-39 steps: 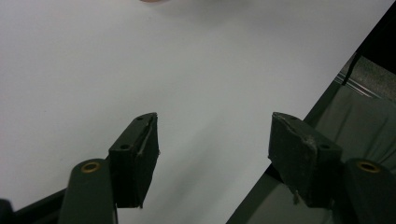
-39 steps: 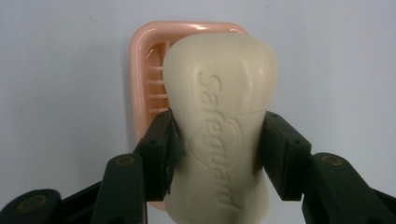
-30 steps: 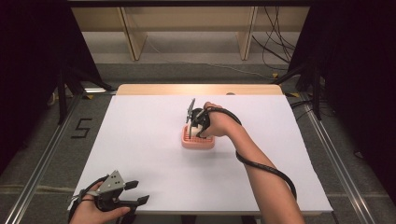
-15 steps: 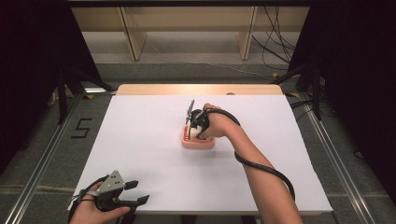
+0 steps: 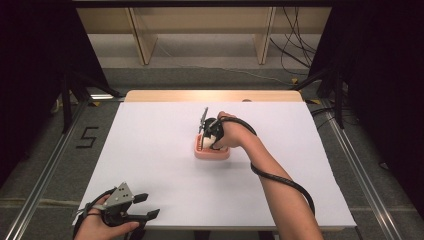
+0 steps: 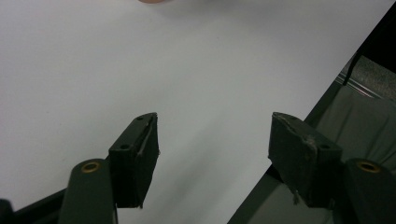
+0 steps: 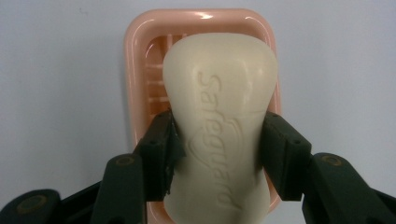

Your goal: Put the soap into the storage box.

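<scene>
A cream bar of soap (image 7: 219, 126) with raised lettering sits between my right gripper's (image 7: 217, 149) jaws, which press on both its sides. It hangs just over a pink soap dish (image 7: 135, 70) with a ribbed floor. In the high view the right gripper (image 5: 209, 137) points down at the pink dish (image 5: 212, 152) near the middle of the white table (image 5: 150, 150). My left gripper (image 5: 146, 206) rests at the front left edge of the table, open; its jaws (image 6: 212, 158) stand wide apart over bare table.
Beyond the table's far wooden edge (image 5: 215, 95) stands a wooden frame with shelves (image 5: 200, 30). Cables (image 5: 295, 50) lie on the floor at the back right. A metal rail (image 5: 45, 175) runs along the left side, and a black cable (image 5: 280, 180) trails over the right forearm.
</scene>
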A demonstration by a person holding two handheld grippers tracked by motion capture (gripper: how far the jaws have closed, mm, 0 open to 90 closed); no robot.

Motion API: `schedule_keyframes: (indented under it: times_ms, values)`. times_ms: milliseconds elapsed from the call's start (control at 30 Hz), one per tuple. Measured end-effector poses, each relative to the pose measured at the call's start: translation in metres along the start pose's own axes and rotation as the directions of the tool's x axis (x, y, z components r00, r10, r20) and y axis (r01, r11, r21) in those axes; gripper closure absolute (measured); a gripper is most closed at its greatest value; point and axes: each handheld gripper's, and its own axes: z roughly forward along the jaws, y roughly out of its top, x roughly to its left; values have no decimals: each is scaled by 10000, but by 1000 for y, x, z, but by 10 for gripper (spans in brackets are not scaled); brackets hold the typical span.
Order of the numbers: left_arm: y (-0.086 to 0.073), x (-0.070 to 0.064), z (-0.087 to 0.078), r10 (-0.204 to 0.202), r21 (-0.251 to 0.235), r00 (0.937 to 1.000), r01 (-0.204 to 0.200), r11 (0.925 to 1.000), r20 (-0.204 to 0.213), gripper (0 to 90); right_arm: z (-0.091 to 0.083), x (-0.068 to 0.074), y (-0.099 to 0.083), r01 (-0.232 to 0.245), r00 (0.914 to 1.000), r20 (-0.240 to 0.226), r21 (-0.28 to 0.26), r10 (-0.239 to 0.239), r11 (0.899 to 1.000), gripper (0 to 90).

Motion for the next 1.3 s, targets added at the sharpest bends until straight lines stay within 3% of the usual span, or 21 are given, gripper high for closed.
schedule_keyframes:
  times_ms: [133,200,367,433,467,500,567,667,733,800,833,900,933,1000,1033,1067,1100,1133,1167,1233,1300]
  values:
    - [0,1,0,87,34,10000,-87,10000,-33,330,1,-4,-2,223,9997,124,-303,-220,9993,466]
    - [0,0,0,5,-1,10000,-5,10000,-9,330,-3,-3,-1,-242,9996,161,-460,249,9987,431]
    - [0,0,0,-21,-42,10000,21,10000,16,330,-12,-4,-5,-90,9997,240,-686,107,9976,406]
    - [1,2,0,349,47,9994,-348,9994,-65,330,-15,-3,-8,-339,9989,297,-825,365,9960,397]
    - [0,0,0,31,-4,10000,-31,10000,-23,330,-17,-4,-11,-224,9990,360,-911,258,9956,392]
    - [0,-1,0,-60,-45,10000,60,10000,21,330,-19,-1,-12,-551,9975,391,-941,590,9940,386]
    - [0,-2,0,-244,-32,9997,244,9997,38,330,-23,1,-17,-956,9951,132,-1338,982,9864,383]
    - [0,0,0,77,-35,10000,-77,10000,-51,330,-29,3,-28,-1061,9926,386,-1840,1151,9772,374]
    - [-1,-2,1,-258,-162,9997,258,9995,26,330,-32,7,-36,-1312,9889,421,-1992,1422,9711,374]
    - [0,1,0,92,35,9999,-91,10000,-85,330,-35,11,-46,-1509,9852,482,-2129,1646,9654,375]
    - [0,-1,1,-135,-89,9999,135,9999,-24,330,-36,13,-50,-1654,9821,524,-2210,1810,9612,377]
    - [-1,-1,2,-177,-186,9998,176,9997,-37,330,-38,16,-59,-1624,9820,551,-2412,1805,9568,378]
    - [-1,-1,2,-172,-180,9998,172,9997,-37,330,-39,21,-66,-1834,9774,557,-2546,2037,9495,378]
    - [-1,-1,1,-153,-82,9999,152,9999,-47,330,-40,24,-75,-1688,9797,587,-2734,1916,9470,380]
    - [-1,-1,1,-167,-80,9999,166,9998,-45,330,-40,28,-80,-1954,9746,521,-2787,2179,9403,380]
    - [-1,0,1,-34,25,10000,34,10000,-50,330,-41,35,-85,-2516,9608,445,-2755,2738,9278,380]
    - [-1,0,2,-187,-62,9998,187,9998,-68,330,-41,37,-90,-2379,9634,530,-2821,2627,9294,381]
    - [-1,2,1,57,76,9999,-56,10000,-138,330,-41,41,-95,-2412,9607,639,-2886,2700,9266,381]
    - [-1,0,2,-269,22,9996,270,9996,-76,330,-40,41,-99,-2263,9653,598,-2952,2544,9283,383]
    - [-2,-1,2,-351,-28,9994,351,9994,-72,330,-40,47,-109,-2383,9622,537,-3094,2671,9206,385]
    - [-2,1,2,-153,-33,9998,153,9999,-112,330,-41,55,-120,-2655,9469,867,-3321,3096,9051,387]
